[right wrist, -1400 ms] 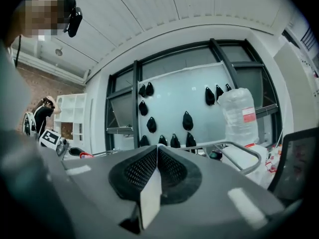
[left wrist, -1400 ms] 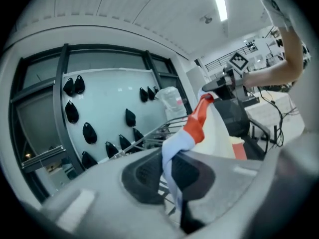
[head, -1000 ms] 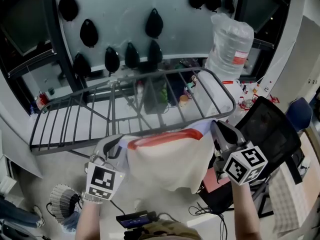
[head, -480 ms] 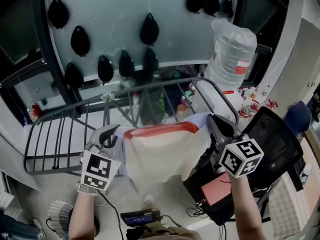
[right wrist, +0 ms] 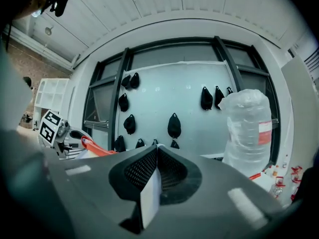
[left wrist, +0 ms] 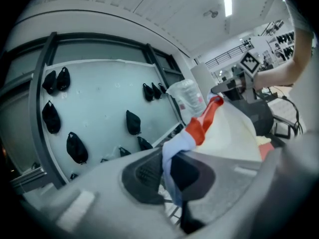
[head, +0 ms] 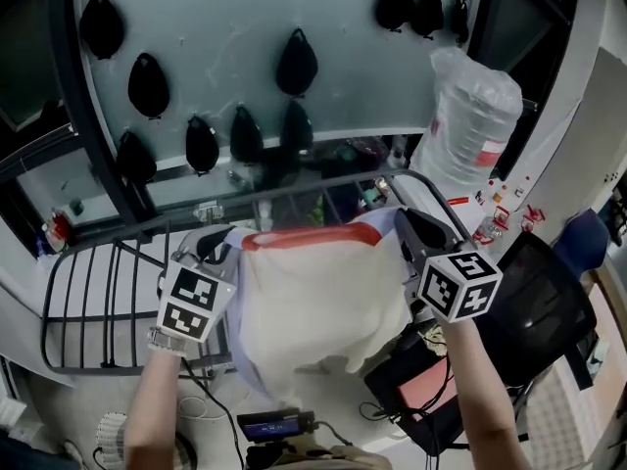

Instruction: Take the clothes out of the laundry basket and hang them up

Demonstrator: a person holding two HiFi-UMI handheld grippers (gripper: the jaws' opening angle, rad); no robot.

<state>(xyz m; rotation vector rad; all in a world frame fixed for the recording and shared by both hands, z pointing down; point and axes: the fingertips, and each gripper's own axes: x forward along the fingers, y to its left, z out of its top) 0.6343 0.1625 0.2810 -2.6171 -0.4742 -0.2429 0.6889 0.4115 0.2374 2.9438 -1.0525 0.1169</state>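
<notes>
A cream garment (head: 318, 302) with a red top band and pale blue edges hangs stretched between my two grippers, above the dark metal drying rack (head: 88, 292). My left gripper (head: 217, 248) is shut on its left corner; in the left gripper view the blue and red cloth (left wrist: 192, 133) is pinched between the jaws. My right gripper (head: 409, 225) is shut on the right corner, and a white edge of cloth (right wrist: 151, 195) shows between its pads. The laundry basket is not in view.
A glass wall with several black bags (head: 296, 64) hanging on it stands behind the rack. A big clear plastic sack (head: 475, 116) stands at the right. A dark office chair (head: 544, 302) and a red box (head: 423, 392) are at the lower right.
Both grippers have carried the stretched garment away from me toward the glass wall, over the rack's right end. The grips have not changed.
</notes>
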